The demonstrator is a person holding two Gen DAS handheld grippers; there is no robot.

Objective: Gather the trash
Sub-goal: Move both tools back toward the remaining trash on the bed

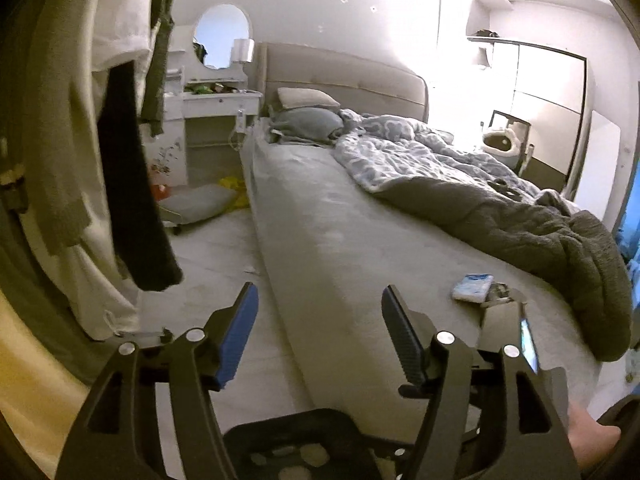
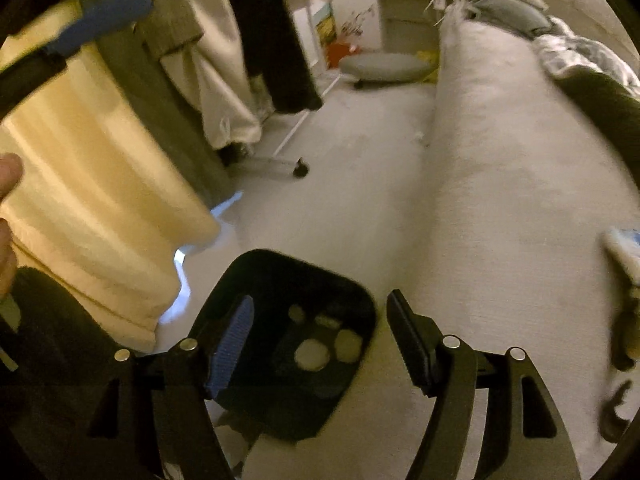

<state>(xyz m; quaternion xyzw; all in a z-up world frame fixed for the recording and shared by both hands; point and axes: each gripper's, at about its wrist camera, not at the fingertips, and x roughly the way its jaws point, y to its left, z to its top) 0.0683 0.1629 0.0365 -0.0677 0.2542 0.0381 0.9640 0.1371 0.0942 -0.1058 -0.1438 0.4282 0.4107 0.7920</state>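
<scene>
Both hand-held grippers hang with jaws apart and nothing between them: the left hand-held gripper (image 1: 320, 312) at lower centre of its view, the right hand-held gripper (image 2: 320, 320) above a black plastic bin (image 2: 304, 344) on the pale floor (image 2: 344, 184), pale round scraps (image 2: 312, 355) lying inside. A small white-and-blue packet (image 1: 472, 287) lies on the grey bed (image 1: 320, 216), lower right of the left view.
</scene>
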